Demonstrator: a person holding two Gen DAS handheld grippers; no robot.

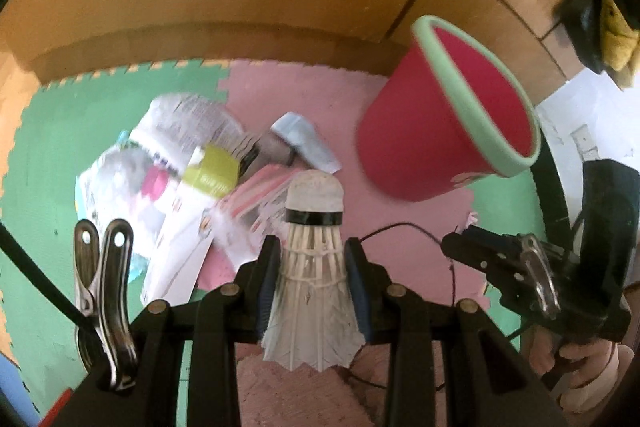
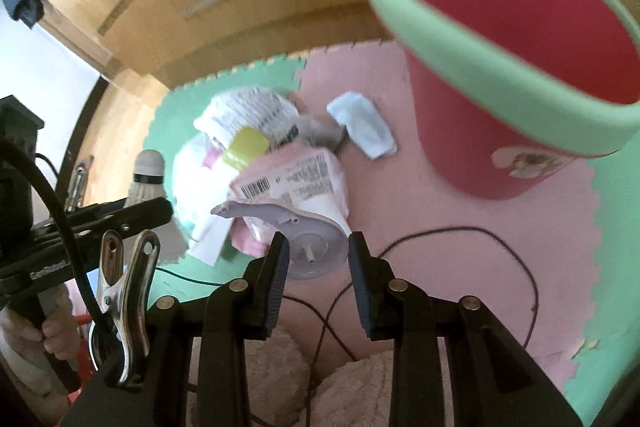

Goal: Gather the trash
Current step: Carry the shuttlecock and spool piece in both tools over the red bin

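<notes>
My left gripper is clamped on a white shuttlecock, cork end forward, held above the foam mat. Left of centre on the mat lies the trash pile: crumpled wrappers, a yellow-green label, printed paper. A pale blue cloth lies just right of it. My right gripper hangs with its jaws apart, holding nothing, over a tape dispenser. Far right stands the red bin, green rim, upright.

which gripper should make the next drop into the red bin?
Left. The left gripper is already shut on the shuttlecock, with the red bin just ahead. The right gripper is open and empty above the trash pile.
</notes>
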